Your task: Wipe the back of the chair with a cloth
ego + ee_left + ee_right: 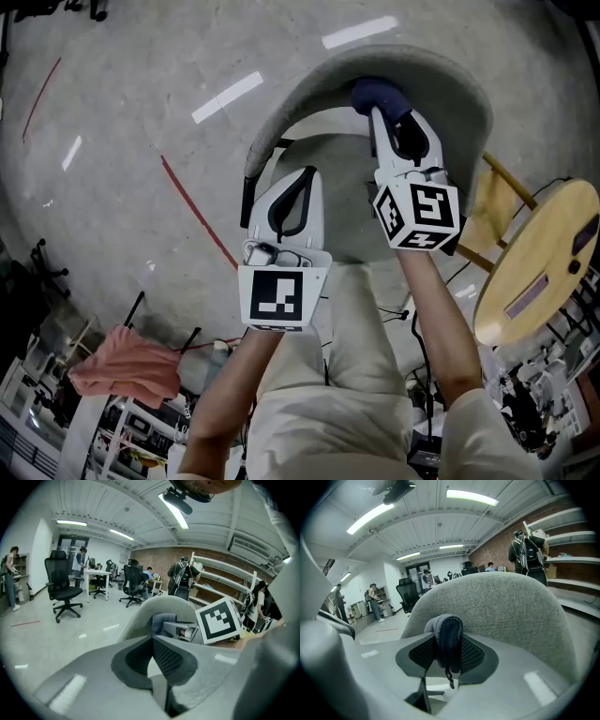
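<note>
Head view: 2 grippers, 1 cloth (pixel 379 94), 1 chair back (pixel 450 80). R gripper (pixel 386 111) holds cloth against chair back's inner face, near top edge. L gripper (pixel 298 180) apart, over seat (pixel 342 155). Stool (pixel 534 253) just right.
L gripper view: jaws pressed together, empty.
R gripper view: jaws pinch cloth, wad upright, thread hanging down.

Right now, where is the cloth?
In the head view the dark cloth sits right of centre, clamped in the right gripper, at the top rim of the grey chair back.
</note>
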`<state>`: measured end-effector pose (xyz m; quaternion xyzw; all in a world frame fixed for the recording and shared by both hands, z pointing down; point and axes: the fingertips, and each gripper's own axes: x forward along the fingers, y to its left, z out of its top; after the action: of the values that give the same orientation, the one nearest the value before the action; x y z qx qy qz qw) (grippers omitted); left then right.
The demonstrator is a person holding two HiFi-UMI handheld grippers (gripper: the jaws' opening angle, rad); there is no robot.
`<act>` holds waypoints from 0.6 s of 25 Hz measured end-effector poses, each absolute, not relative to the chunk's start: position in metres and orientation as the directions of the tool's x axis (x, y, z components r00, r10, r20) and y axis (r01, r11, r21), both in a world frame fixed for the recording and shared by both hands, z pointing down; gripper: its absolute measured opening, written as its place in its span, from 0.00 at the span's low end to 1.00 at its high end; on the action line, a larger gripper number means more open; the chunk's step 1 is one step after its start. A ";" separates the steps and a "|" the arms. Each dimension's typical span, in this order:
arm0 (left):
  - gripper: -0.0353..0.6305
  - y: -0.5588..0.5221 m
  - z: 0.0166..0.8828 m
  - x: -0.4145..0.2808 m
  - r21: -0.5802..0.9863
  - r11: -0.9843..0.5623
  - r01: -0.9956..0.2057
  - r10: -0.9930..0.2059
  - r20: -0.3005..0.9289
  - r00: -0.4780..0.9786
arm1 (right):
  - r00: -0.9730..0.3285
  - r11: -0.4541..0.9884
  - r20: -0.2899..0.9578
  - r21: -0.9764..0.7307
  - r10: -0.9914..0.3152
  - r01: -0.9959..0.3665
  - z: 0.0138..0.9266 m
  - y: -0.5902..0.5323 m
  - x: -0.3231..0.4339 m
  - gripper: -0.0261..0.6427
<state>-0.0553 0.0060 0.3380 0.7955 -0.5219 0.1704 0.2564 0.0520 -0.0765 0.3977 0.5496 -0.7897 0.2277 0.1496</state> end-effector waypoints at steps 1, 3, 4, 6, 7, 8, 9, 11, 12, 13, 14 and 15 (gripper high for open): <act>0.05 0.006 0.338 -0.054 0.229 -0.327 -0.917 -0.741 0.539 0.399 | -0.343 0.282 0.487 -0.197 -0.803 -0.939 0.397 -0.076 0.055 0.26; 0.05 0.005 0.338 -0.051 0.226 -0.335 -0.915 -0.740 0.538 0.404 | -0.328 0.265 0.489 -0.195 -0.808 -0.944 0.397 -0.076 0.062 0.26; 0.05 0.004 0.338 -0.050 0.226 -0.338 -0.914 -0.740 0.537 0.406 | -0.319 0.257 0.491 -0.192 -0.810 -0.947 0.398 -0.076 0.065 0.26; 0.05 0.003 0.338 -0.046 0.227 -0.342 -0.912 -0.739 0.534 0.410 | -0.296 0.234 0.497 -0.185 -0.816 -0.954 0.398 -0.075 0.073 0.26; 0.05 0.002 0.337 -0.045 0.228 -0.344 -0.911 -0.739 0.533 0.412 | -0.284 0.221 0.500 -0.182 -0.818 -0.958 0.397 -0.075 0.077 0.26; 0.05 0.001 0.335 -0.044 0.229 -0.345 -0.910 -0.740 0.531 0.414 | -0.272 0.209 0.502 -0.179 -0.821 -0.961 0.396 -0.074 0.080 0.26; 0.05 0.000 0.334 -0.043 0.229 -0.347 -0.909 -0.740 0.529 0.416 | -0.261 0.198 0.505 -0.176 -0.822 -0.964 0.395 -0.074 0.084 0.26; 0.05 -0.001 0.332 -0.040 0.228 -0.352 -0.908 -0.736 0.532 0.419 | -0.243 0.178 0.509 -0.173 -0.826 -0.969 0.394 -0.073 0.091 0.26; 0.05 -0.001 0.332 -0.038 0.227 -0.355 -0.907 -0.733 0.534 0.421 | -0.234 0.168 0.510 -0.172 -0.827 -0.971 0.393 -0.073 0.095 0.26; 0.05 -0.001 0.333 -0.037 0.228 -0.358 -0.906 -0.731 0.535 0.423 | -0.226 0.159 0.511 -0.172 -0.829 -0.972 0.393 -0.072 0.098 0.26; 0.05 -0.001 0.333 -0.036 0.229 -0.360 -0.905 -0.730 0.535 0.426 | -0.218 0.150 0.512 -0.171 -0.831 -0.974 0.393 -0.072 0.101 0.26; 0.05 -0.001 0.334 -0.035 0.231 -0.361 -0.903 -0.729 0.534 0.428 | -0.210 0.141 0.513 -0.171 -0.833 -0.975 0.393 -0.071 0.104 0.26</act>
<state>-0.0345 -0.0010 0.3335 0.8066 -0.5061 0.1729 0.2518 0.1039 -0.0710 0.3931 0.6103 -0.7404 0.2385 0.1495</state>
